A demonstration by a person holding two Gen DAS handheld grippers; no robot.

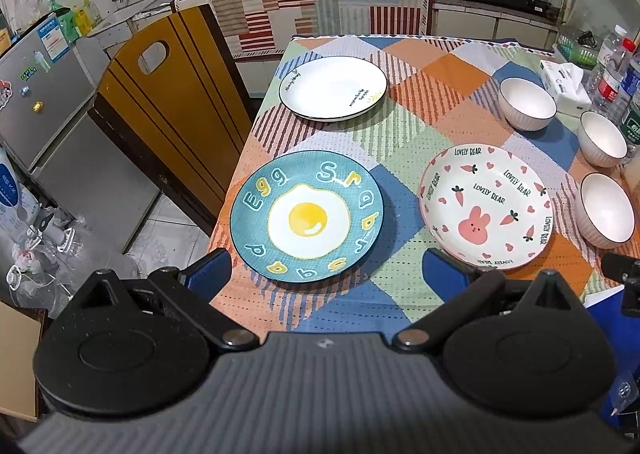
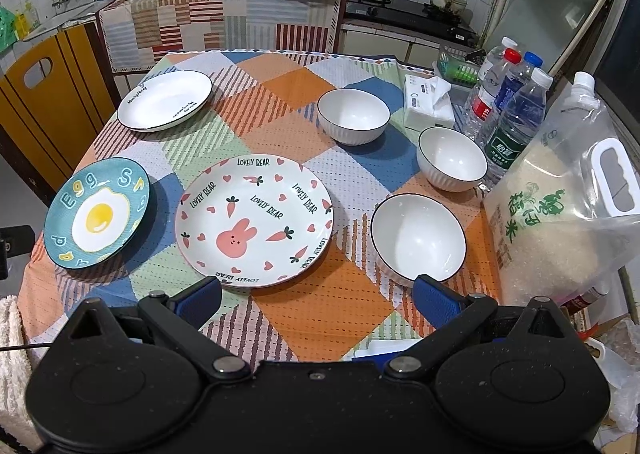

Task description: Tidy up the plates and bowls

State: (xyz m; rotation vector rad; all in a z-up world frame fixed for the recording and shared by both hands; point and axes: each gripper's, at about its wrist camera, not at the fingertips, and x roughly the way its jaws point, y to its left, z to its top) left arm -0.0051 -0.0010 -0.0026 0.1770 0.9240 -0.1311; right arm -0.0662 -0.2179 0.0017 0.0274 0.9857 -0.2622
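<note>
the table (image 2: 280, 101) wears a cloth of orange, blue, pale green and white diamonds, some striped in rust red. at the left of the frame, the egg plate (image 2: 98, 213) is teal with a white-and-yellow fried egg and pale letters. the bunny plate (image 2: 256, 219) is white with a pink rabbit, pink hearts, orange carrots and black lettering. the plain plate (image 2: 164, 99) is white, dark-rimmed. three bowls (image 2: 418, 238) are white with thin dark rims. both tongs (image 2: 316, 296) are black with blue pads (image 2: 434, 300).
</note>
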